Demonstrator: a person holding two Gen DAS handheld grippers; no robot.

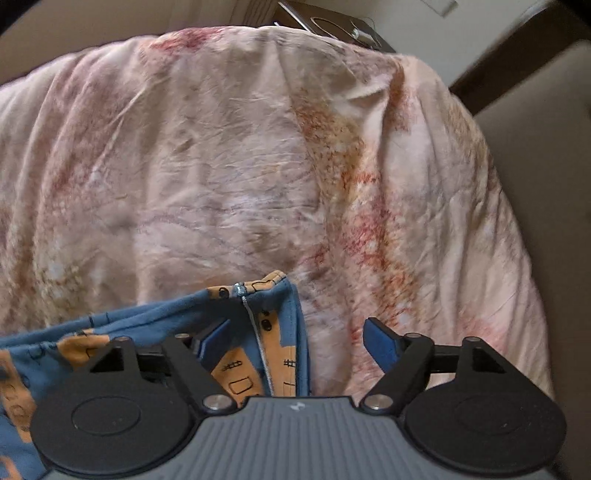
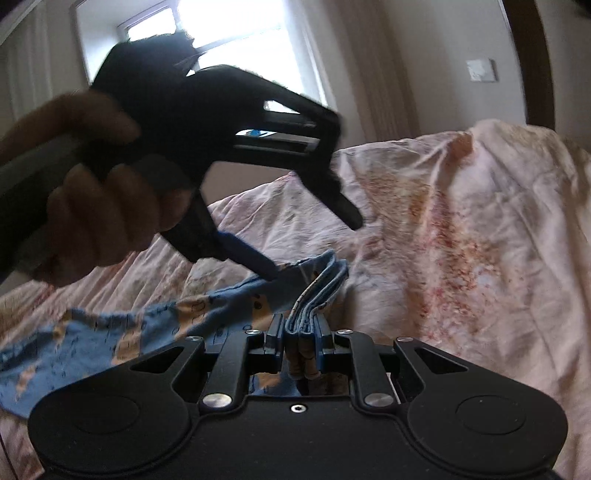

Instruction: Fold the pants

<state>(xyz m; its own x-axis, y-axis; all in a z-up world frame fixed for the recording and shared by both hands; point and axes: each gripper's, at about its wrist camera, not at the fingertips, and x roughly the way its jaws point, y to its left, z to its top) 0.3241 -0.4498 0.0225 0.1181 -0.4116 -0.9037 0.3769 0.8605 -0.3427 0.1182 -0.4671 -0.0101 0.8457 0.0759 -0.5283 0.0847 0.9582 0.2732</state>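
Note:
The pants [image 1: 255, 332] are blue with orange printed patches and a line of white stitching. They lie on a pink patterned bedsheet [image 1: 229, 166]. My left gripper [image 1: 295, 341] is open, with its left finger over the pants' corner and its right finger over bare sheet. In the right wrist view the left gripper [image 2: 314, 251] hovers just above the pants [image 2: 110, 332], held by a hand. My right gripper [image 2: 301, 341] is shut on a folded edge of the pants, several layers thick.
The bed drops off at the right to a beige floor [image 1: 546, 155]. A dark wooden nightstand [image 1: 332, 26] stands beyond the bed's far edge. A bright window [image 2: 229, 48] and a wall switch [image 2: 480, 70] are behind.

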